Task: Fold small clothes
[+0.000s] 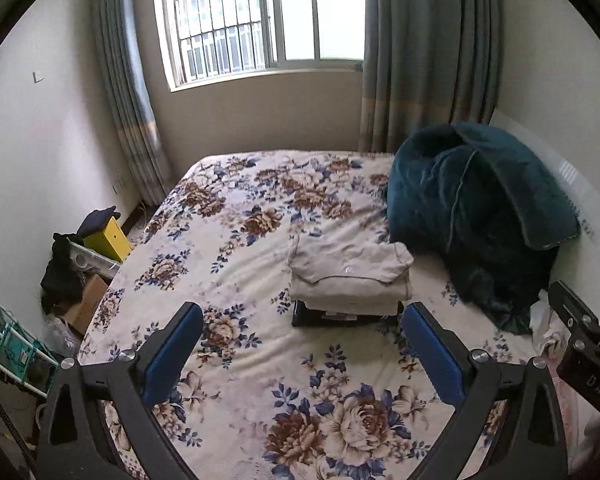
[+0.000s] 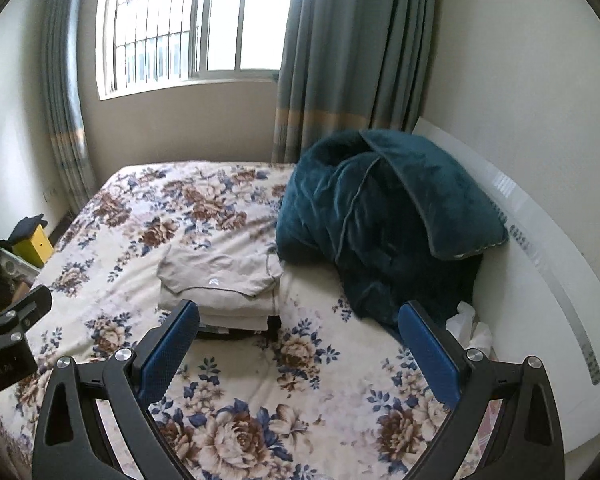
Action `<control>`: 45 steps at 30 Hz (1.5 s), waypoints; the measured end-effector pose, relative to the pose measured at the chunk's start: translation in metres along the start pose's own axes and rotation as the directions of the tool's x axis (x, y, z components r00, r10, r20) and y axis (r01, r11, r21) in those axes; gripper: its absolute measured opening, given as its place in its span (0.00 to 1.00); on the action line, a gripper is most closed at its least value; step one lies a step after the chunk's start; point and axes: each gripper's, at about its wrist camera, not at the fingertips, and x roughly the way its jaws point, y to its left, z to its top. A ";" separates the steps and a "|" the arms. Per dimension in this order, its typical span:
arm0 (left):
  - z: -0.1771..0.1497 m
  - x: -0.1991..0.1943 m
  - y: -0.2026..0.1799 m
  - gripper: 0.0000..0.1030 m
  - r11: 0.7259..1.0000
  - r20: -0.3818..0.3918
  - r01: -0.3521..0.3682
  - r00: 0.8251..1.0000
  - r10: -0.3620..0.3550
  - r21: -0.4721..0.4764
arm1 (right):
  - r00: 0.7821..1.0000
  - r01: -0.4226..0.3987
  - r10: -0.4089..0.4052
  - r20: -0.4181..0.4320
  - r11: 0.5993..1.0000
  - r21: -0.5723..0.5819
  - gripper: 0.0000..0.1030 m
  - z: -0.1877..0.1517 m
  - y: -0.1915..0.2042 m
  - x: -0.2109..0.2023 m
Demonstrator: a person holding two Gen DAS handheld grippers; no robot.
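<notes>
Both tools wide open above the bed, gripping nothing.

Left tool (image 1: 302, 350) and right tool (image 2: 298, 344) hover with jaws spread; the folded beige clothes (image 1: 350, 276) sit stacked on the floral bed (image 1: 236, 240), teal blanket (image 1: 476, 216) at 3 o'clock.

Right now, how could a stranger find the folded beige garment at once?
Look at the bed with the floral sheet. Beside the dark teal blanket heaped near the headboard sits a small stack. The folded beige garment is its top layer, pale and plain, resting on a dark item.
</notes>
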 end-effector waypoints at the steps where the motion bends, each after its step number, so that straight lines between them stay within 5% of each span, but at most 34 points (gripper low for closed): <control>1: 0.000 -0.009 0.001 0.99 1.000 0.010 -0.001 1.000 0.001 -0.001 | 1.000 -0.009 0.009 0.009 1.000 0.004 0.98 0.000 -0.002 -0.013; 15: -0.018 -0.071 0.001 0.99 1.000 0.087 0.001 0.996 0.000 -0.011 | 0.993 -0.046 0.046 0.109 0.999 0.003 0.98 -0.003 -0.019 -0.123; 26: -0.029 -0.079 0.002 1.00 0.999 0.093 -0.026 0.995 0.028 -0.023 | 0.996 -0.078 0.079 0.051 0.997 -0.020 0.98 -0.018 -0.017 -0.113; 45: -0.029 -0.086 0.003 1.00 0.999 0.109 -0.019 0.994 0.022 -0.031 | 0.994 -0.082 0.083 0.073 0.997 -0.011 0.99 -0.013 -0.019 -0.113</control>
